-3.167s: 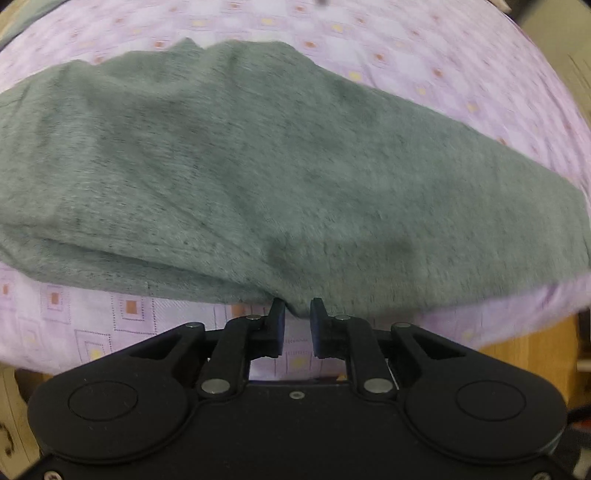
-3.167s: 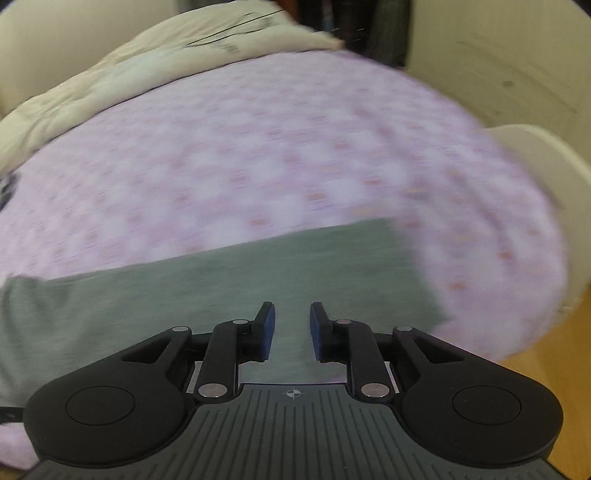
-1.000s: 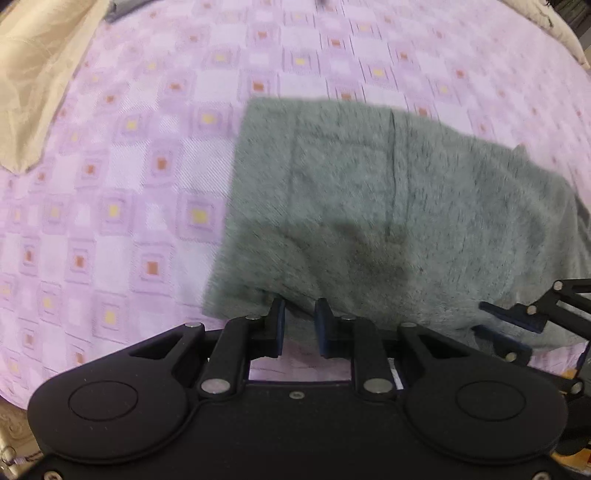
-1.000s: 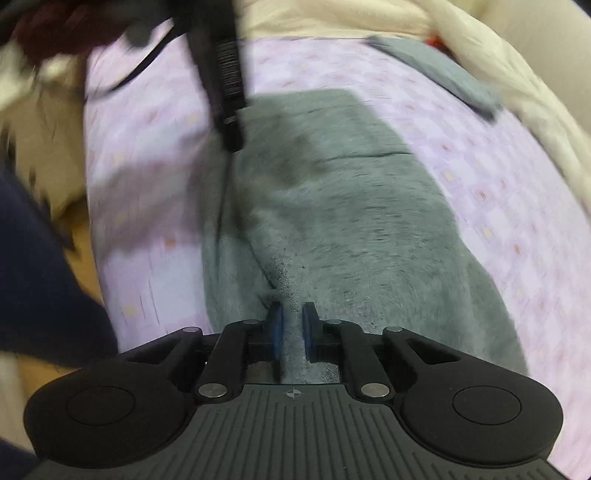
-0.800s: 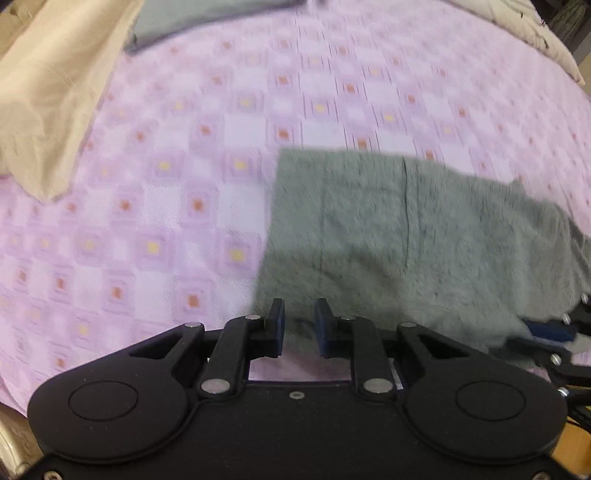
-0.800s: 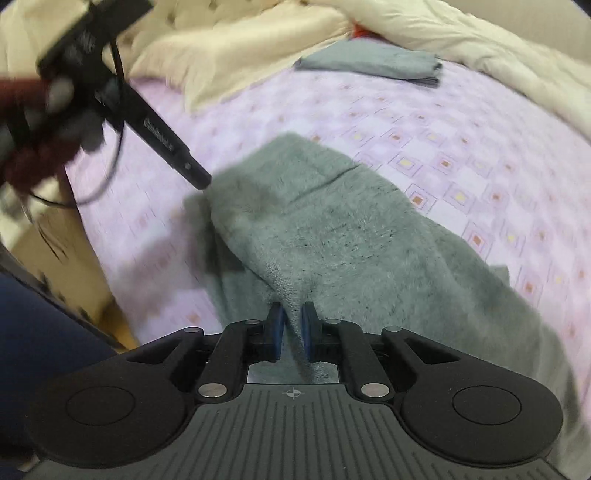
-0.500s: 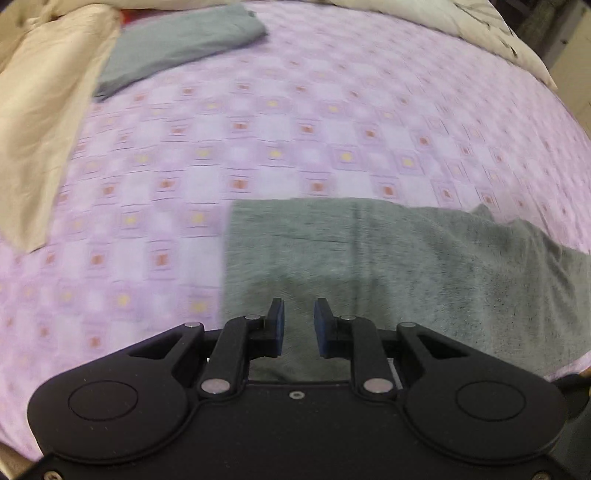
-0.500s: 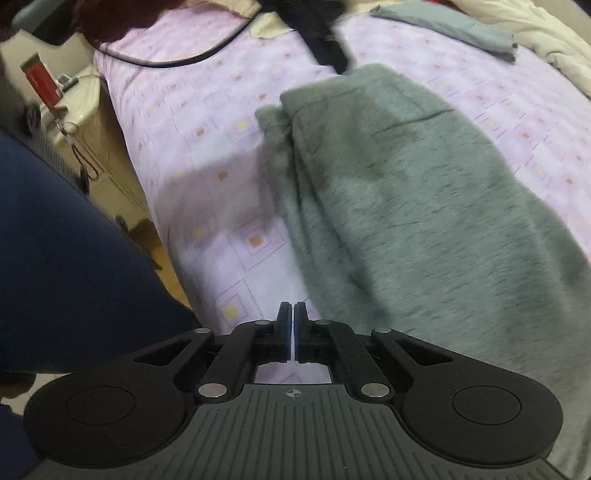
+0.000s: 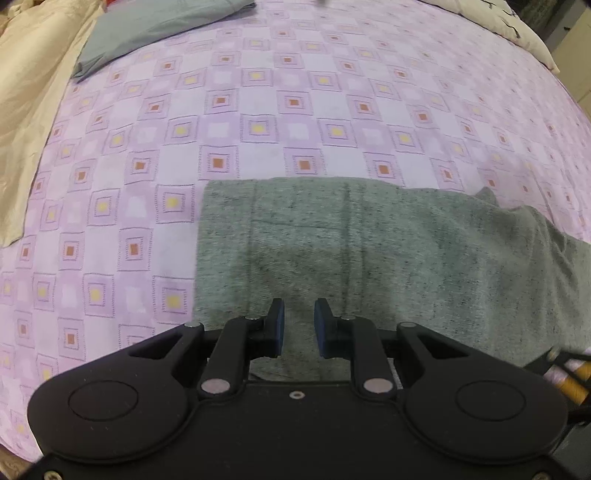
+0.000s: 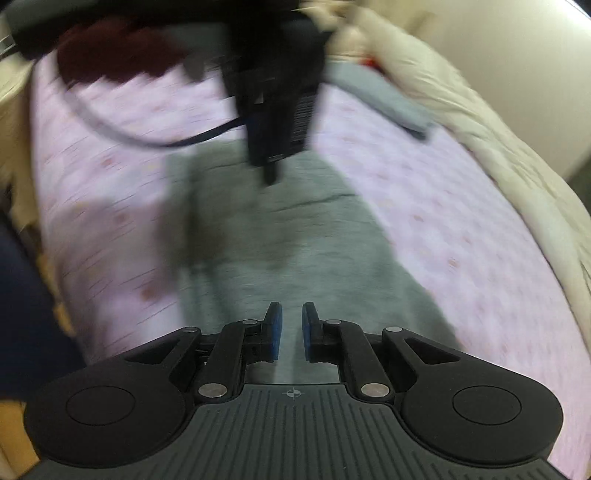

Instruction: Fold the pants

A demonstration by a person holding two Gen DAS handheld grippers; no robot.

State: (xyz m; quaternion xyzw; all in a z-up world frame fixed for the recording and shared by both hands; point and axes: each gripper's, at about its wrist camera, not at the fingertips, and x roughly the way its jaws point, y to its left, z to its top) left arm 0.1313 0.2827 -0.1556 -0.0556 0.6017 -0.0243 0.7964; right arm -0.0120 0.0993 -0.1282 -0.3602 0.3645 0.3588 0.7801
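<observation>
- left gripper [image 9: 298, 325]: jaws parted a little, nothing pinched between them, hovering over the near edge of the pants, pointing steeply down
- right gripper [image 10: 291, 328]: jaws opening, small gap, no cloth between the pads; it sits above the pants too
- grey pants [image 9: 369, 258]: folded into a flat band, lying on the bedsheet; straight short edge at left in the left wrist view, the rest runs off to the right; a small bump of cloth sticks up on the far right edge
- in the right wrist view the pants [image 10: 280, 236] run lengthwise away from the gripper, left gripper [image 10: 271, 177] hanging over their far part; frame heavily blurred, so exact contact can't be told
- bedsheet [image 9: 258, 122]: lilac, square pattern with yellow and orange centres, spread under everything
- beige blanket [image 9: 26, 110]: bunched along the left side of the bed
- folded grey-green cloth [image 9: 147, 26]: far top left, well apart from the pants
- cream duvet [image 10: 498, 147]: along the far right side in the right wrist view
</observation>
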